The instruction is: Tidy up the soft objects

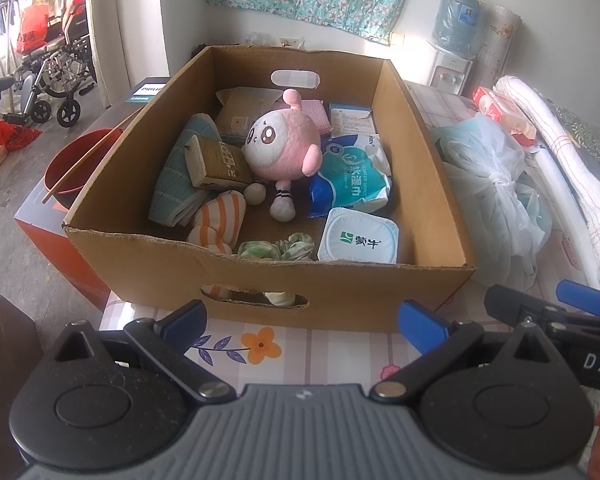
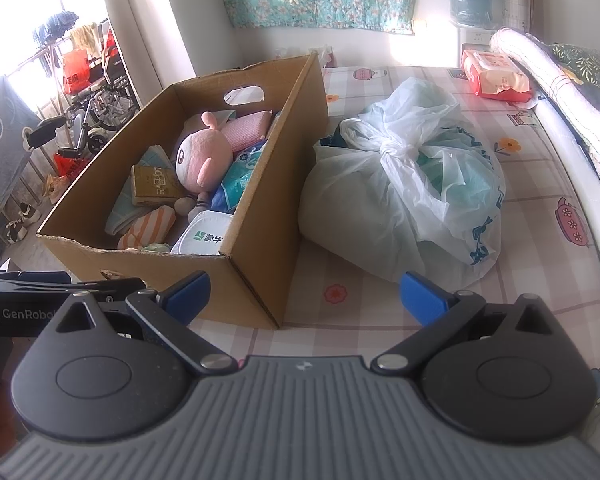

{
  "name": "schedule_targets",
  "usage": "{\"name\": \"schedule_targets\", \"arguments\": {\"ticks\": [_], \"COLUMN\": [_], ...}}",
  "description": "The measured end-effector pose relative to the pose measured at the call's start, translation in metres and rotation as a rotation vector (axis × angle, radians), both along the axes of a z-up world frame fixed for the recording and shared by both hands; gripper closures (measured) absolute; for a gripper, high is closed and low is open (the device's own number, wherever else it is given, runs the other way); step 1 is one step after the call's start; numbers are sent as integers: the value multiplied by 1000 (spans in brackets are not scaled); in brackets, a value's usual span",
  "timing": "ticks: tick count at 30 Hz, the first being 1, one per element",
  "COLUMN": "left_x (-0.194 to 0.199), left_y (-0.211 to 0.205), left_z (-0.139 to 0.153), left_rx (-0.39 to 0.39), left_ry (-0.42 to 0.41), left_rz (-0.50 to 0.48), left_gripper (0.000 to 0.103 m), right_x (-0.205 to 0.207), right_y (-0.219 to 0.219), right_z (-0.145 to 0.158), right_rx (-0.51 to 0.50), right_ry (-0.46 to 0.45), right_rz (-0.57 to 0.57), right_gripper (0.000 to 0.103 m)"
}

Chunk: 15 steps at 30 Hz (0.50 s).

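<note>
An open cardboard box [image 1: 340,292] [image 2: 256,280] stands on the patterned table. Inside lie a pink plush toy [image 1: 284,140] [image 2: 204,156], a teal folded towel [image 1: 176,172], an orange-striped cloth [image 1: 220,220] [image 2: 148,226], a green scrunchie [image 1: 276,248], a wet-wipes pack [image 1: 352,180], a yogurt tub [image 1: 358,240] [image 2: 204,236] and small cartons [image 1: 216,160]. My left gripper [image 1: 304,324] is open and empty in front of the box's near wall. My right gripper [image 2: 304,298] is open and empty at the box's near right corner; it also shows in the left wrist view [image 1: 548,308].
A tied plastic bag [image 2: 404,184] [image 1: 496,204] lies right of the box. A tissue pack [image 2: 496,76] and rolled quilt [image 2: 560,92] lie at the far right. A red bowl with chopsticks [image 1: 72,168] sits left of the box. A wheelchair [image 1: 52,76] stands beyond.
</note>
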<state>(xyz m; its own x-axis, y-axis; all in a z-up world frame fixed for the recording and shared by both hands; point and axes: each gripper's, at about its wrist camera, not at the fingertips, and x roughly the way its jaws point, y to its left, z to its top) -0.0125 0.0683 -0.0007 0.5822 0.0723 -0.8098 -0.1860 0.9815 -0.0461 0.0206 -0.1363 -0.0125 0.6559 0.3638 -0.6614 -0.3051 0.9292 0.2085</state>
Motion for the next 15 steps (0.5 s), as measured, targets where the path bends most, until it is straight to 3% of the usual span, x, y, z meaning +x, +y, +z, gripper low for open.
{"name": "schedule_targets", "arguments": {"ticks": [15], "left_x": [0], "left_y": [-1], "left_z": [-1], "left_rx": [0], "left_ry": [7], "left_rz": [1], "left_gripper": [0], "right_x": [0], "right_y": [0], "right_z": [-1], "right_rx": [-1], "right_ry": [3], "right_rz": [1], "right_gripper": [1]}}
